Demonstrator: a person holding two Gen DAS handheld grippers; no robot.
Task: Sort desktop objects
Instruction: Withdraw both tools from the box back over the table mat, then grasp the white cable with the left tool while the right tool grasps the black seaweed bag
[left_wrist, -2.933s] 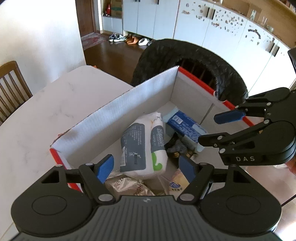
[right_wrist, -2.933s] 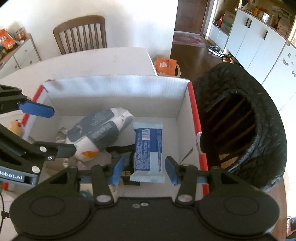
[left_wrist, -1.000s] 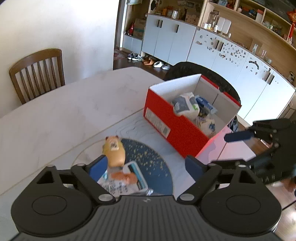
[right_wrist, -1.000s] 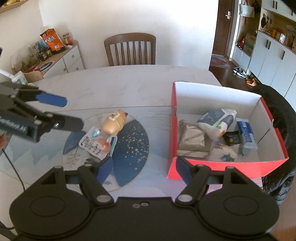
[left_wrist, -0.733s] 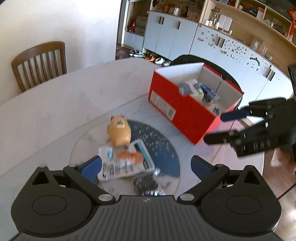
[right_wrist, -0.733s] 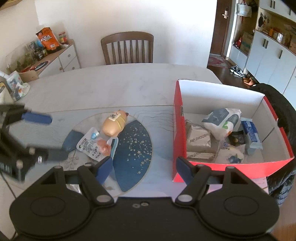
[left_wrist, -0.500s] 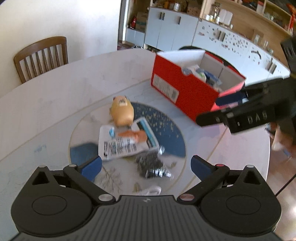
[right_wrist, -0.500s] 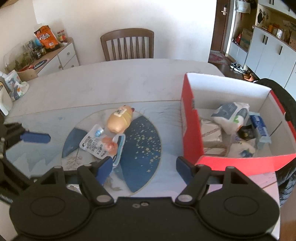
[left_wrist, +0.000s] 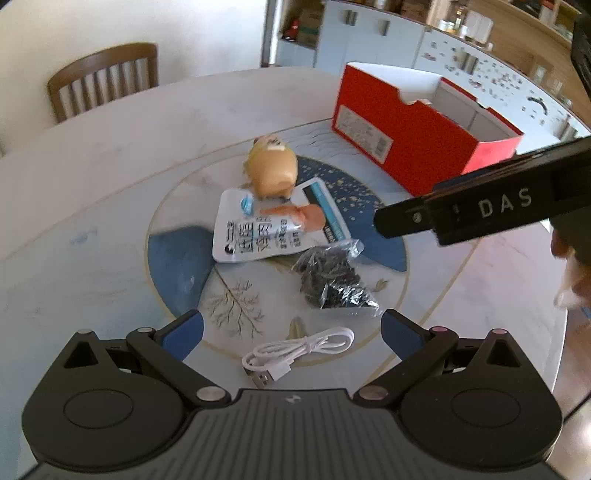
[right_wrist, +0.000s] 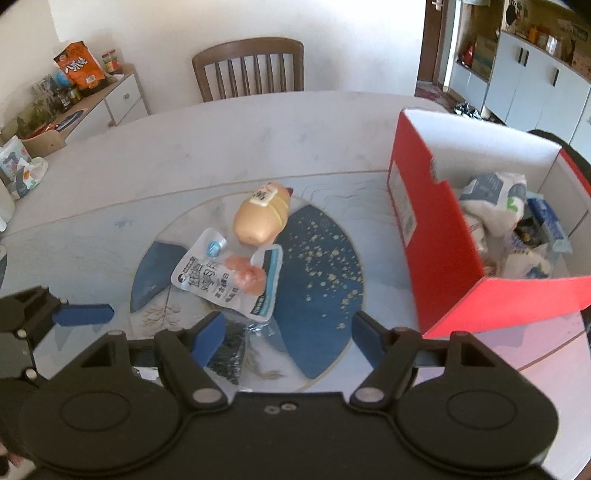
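Above the desk (left_wrist: 110, 155), the left gripper (left_wrist: 291, 332) has its jaws apart and empty, over a white cable (left_wrist: 295, 352). The right gripper (right_wrist: 288, 332) is also wide apart, above a dark packet (right_wrist: 229, 354). The white pouch (right_wrist: 221, 277) and yellow toy (right_wrist: 260, 218) lie beyond; the red box (right_wrist: 443, 258) is at right.

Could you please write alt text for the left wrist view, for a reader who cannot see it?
The open left gripper hovers over a round table, above a coiled white USB cable. Beyond lie a clear bag of dark bits, a white pouch, a tan toy and a red box.
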